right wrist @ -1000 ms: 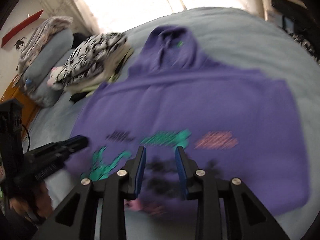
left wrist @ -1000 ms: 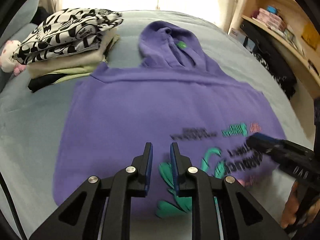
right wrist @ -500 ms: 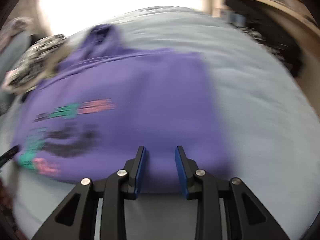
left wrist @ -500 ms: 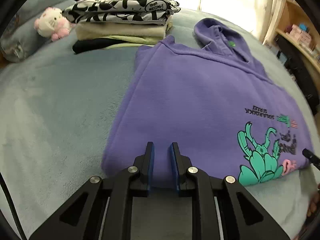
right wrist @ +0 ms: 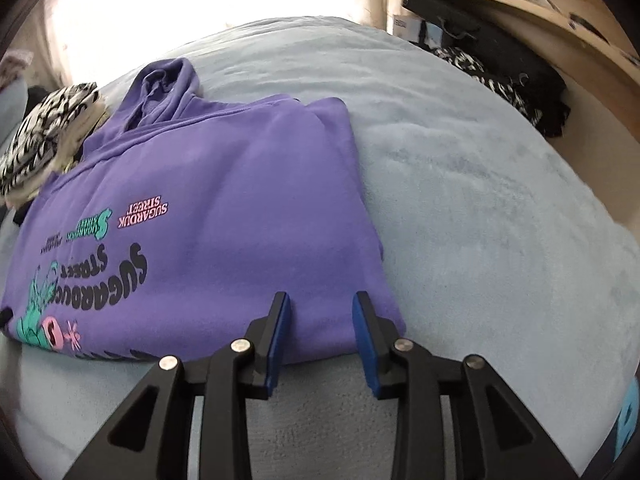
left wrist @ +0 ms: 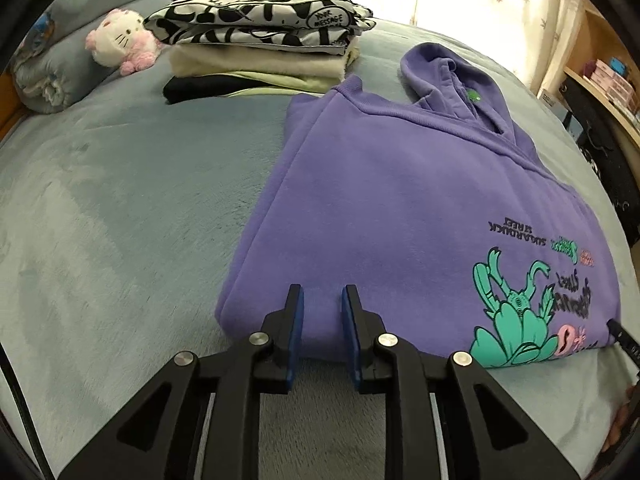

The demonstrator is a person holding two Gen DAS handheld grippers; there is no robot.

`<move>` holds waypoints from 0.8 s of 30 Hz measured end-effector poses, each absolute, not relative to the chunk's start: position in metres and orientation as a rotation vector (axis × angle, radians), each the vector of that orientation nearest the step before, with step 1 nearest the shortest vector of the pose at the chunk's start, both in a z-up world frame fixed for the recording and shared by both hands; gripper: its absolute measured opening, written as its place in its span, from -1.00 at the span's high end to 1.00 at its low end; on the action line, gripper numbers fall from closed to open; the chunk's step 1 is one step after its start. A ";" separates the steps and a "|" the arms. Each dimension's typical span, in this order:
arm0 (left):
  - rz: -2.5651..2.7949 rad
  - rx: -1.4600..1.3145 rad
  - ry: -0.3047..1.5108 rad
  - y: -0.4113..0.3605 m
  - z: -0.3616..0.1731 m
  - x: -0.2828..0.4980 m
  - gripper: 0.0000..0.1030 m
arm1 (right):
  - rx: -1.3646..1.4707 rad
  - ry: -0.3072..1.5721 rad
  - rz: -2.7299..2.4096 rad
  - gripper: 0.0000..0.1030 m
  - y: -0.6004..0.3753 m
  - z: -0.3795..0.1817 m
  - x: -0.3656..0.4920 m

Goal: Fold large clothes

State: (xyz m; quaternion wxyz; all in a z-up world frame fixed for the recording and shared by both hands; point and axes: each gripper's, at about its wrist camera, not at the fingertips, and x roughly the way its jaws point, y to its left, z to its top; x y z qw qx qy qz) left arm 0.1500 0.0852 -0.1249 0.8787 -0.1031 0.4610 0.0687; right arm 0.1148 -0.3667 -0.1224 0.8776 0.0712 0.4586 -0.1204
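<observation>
Poising left gripper and right gripper, jaws opening and empty, at near corners of purple hoodie flat on bed, presumably for lifting the hem.

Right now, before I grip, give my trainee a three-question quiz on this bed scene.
1. True or false: the purple printed hoodie lies flat on the grey-blue fleece blanket.
2. What tops the stack of folded clothes? A black-and-white patterned garment; B red towel.
3. Which edge of the hoodie is the left gripper nearest?

Key: 1 true. 2 A. 3 The bottom hem, near a corner; the right gripper is at the other corner; nothing is gripped.
</observation>
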 end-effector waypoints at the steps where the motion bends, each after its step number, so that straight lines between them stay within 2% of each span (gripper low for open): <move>1: 0.148 -0.217 0.964 0.085 -0.123 0.148 0.60 | 0.162 0.960 -0.255 0.36 -0.368 -0.122 0.115; 3: 0.154 -0.215 0.963 0.083 -0.117 0.144 0.45 | 0.177 0.966 -0.256 0.32 -0.368 -0.123 0.115; 5: 0.164 -0.205 0.950 0.080 -0.108 0.140 0.06 | 0.180 0.971 -0.257 0.29 -0.367 -0.123 0.115; 7: 0.177 -0.192 0.926 0.076 -0.097 0.135 -0.09 | 0.184 0.977 -0.253 0.24 -0.365 -0.123 0.116; 11: 0.175 -0.157 0.915 0.065 -0.076 0.133 -0.13 | 0.216 1.005 -0.237 0.18 -0.362 -0.120 0.112; 14: 0.169 -0.113 0.918 0.057 -0.060 0.136 -0.21 | 0.233 1.037 -0.206 0.18 -0.360 -0.115 0.112; 18: 0.115 -0.047 0.915 0.048 -0.039 0.144 -0.21 | 0.231 1.077 -0.133 0.18 -0.355 -0.103 0.120; 24: 0.081 0.065 0.879 0.038 -0.005 0.166 -0.30 | 0.126 1.031 -0.076 0.18 -0.337 -0.065 0.141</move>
